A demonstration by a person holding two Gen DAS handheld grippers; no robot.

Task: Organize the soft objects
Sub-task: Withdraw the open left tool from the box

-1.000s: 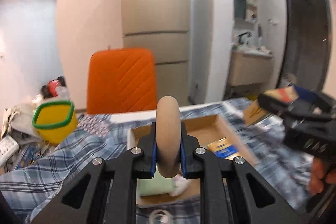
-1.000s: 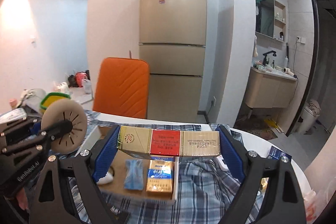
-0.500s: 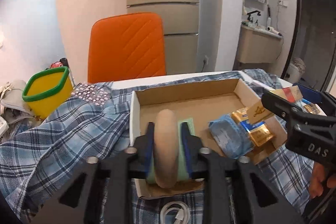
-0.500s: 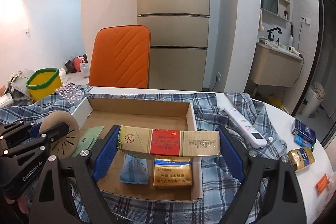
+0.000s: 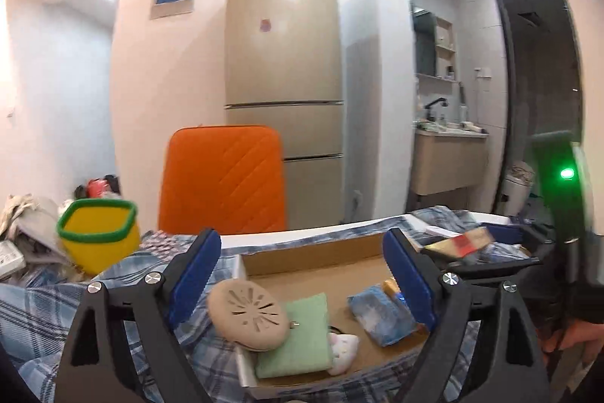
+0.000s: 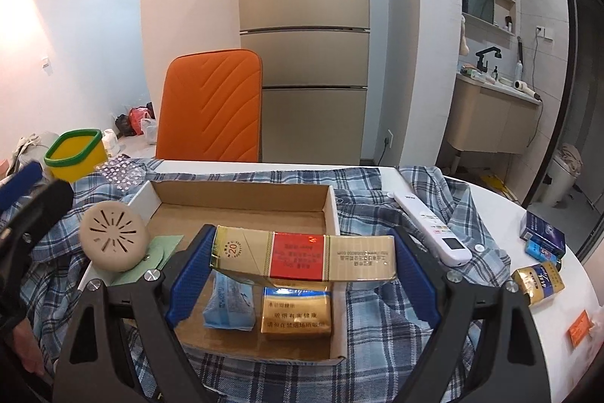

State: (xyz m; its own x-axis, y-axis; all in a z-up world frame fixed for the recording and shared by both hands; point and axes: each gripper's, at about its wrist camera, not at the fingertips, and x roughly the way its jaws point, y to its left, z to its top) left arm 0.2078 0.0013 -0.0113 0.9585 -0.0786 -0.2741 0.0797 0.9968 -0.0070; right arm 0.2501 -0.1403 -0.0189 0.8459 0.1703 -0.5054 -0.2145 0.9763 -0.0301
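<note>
A shallow cardboard box lies on a blue plaid cloth. My left gripper is open and empty above the box's near left side. A round beige disc leans on the box's left rim, partly on a green pad; the disc also shows in the right wrist view. My right gripper is shut on a gold and red cigarette carton, held above the box. In the box lie a blue soft packet and a gold pack.
A yellow tub with a green rim stands at the far left. An orange chair is behind the table. A white remote and several small packs lie on the right. A small white plush sits by the green pad.
My left gripper has opened and let go of the beige disc, which now leans flat-face-up on the box's left rim. The left gripper rose and tilted up. The right gripper still holds the carton.
</note>
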